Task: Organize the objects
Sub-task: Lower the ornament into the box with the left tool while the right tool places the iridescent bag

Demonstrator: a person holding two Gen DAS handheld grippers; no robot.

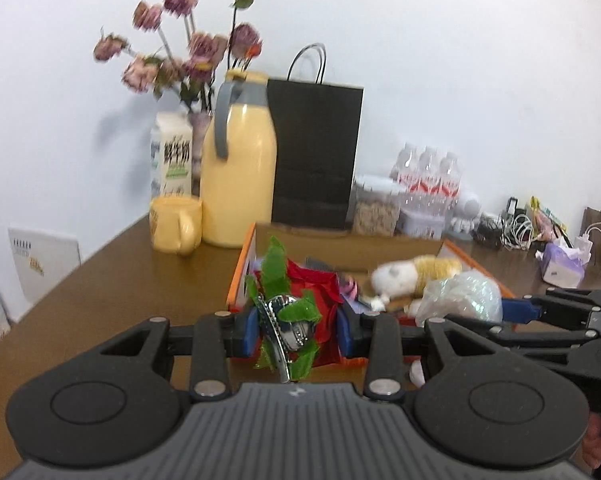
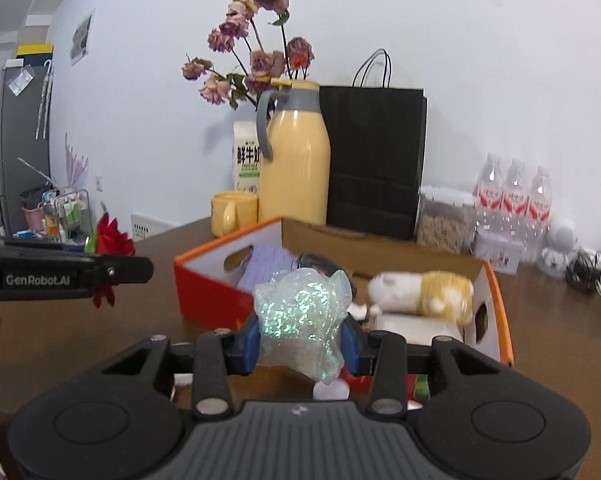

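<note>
My left gripper point(image 1: 298, 330) is shut on a red artificial flower with green leaves and a shiny silver piece point(image 1: 290, 320), held just before the orange-edged cardboard box point(image 1: 240, 268). My right gripper point(image 2: 300, 340) is shut on a crumpled iridescent plastic bag point(image 2: 300, 312), held in front of the same box point(image 2: 216, 296). The box holds a white and yellow plush toy point(image 2: 420, 292), a purple item point(image 2: 264, 264) and other small things. The left gripper's side and the red flower point(image 2: 110, 240) show at the left of the right wrist view.
On the brown table point(image 1: 120, 280) behind the box stand a yellow thermos jug point(image 1: 240, 172), a yellow mug point(image 1: 176, 224), a milk carton point(image 1: 172, 160), a vase of dried roses point(image 1: 188, 52), a black paper bag point(image 1: 316, 152), a cereal jar point(image 1: 376, 208) and water bottles point(image 1: 428, 172). Cables and tissues point(image 1: 560, 260) lie at the right.
</note>
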